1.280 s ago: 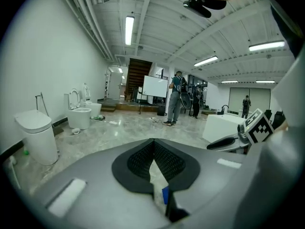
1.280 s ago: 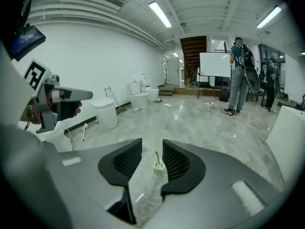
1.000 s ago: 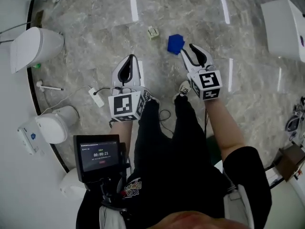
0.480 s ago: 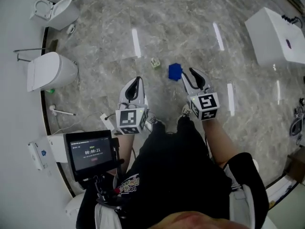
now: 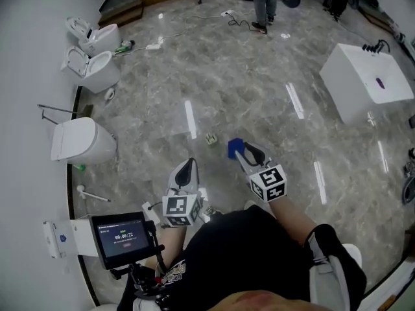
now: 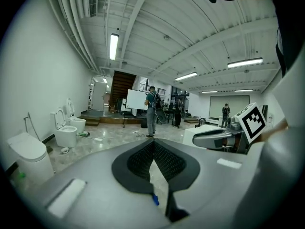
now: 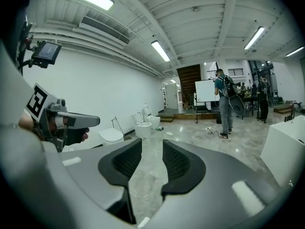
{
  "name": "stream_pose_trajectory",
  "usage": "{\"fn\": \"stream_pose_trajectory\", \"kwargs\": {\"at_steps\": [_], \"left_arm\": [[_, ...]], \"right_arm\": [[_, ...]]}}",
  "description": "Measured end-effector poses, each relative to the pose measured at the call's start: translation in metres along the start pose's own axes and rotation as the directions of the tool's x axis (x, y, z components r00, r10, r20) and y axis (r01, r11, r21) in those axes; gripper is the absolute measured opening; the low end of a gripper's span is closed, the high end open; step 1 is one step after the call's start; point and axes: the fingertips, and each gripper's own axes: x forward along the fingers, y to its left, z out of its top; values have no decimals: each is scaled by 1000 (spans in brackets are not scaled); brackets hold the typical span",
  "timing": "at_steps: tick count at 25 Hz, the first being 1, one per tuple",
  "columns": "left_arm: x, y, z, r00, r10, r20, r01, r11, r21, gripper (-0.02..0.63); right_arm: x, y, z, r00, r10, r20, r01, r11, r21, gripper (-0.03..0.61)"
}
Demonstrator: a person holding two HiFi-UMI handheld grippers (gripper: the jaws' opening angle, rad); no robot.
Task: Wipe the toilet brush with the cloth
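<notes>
Nearest the person, the left claw (image 5: 187, 168) was pressed together with nothing in it. The right claw (image 5: 247, 153) stood apart, and its own view showed only bare floor between the jaws. In the head view the blue cloth (image 5: 233, 146) lay on the marble floor (image 5: 259, 96) just past the right claw's tips, apparently unheld. The white toilet brush (image 5: 90, 195) lay well off to the left, by the wall below a toilet (image 5: 81, 141). By my reading, no wiping had begun: cloth and brush both had yet to be picked up and brought together.
</notes>
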Motion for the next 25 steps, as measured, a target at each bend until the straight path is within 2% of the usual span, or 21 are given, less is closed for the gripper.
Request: {"fn": "stream_pose_trajectory", "kwargs": {"at_steps": [3, 6, 10, 14, 17, 20, 25], "left_arm": [[-5, -6, -3, 999, 33, -13, -33, 999, -30, 8], [-23, -35, -15, 999, 43, -27, -45, 996, -72, 8], [-19, -51, -18, 999, 27, -28, -29, 998, -61, 8], [0, -34, 9, 1000, -16, -4, 16, 1000, -26, 8], [7, -27, 29, 998, -63, 19, 64, 998, -26, 8], [10, -32, 29, 994, -108, 24, 108, 994, -28, 8], [8, -51, 22, 988, -154, 8, 154, 988, 0, 8]], "right_arm": [[3, 2, 7, 999, 37, -3, -37, 999, 0, 140], [-21, -1, 7, 998, 60, -1, -60, 998, -6, 140], [-41, -18, 13, 1000, 10, 26, -11, 1000, 8, 140], [-36, -20, 32, 997, -60, 54, 59, 998, 22, 138], [-30, -14, 39, 995, -73, 71, 69, 996, 54, 135], [-29, -4, 40, 993, -70, 90, 67, 997, 45, 137], [-36, 6, 22, 996, -61, 62, 59, 998, 33, 141]]}}
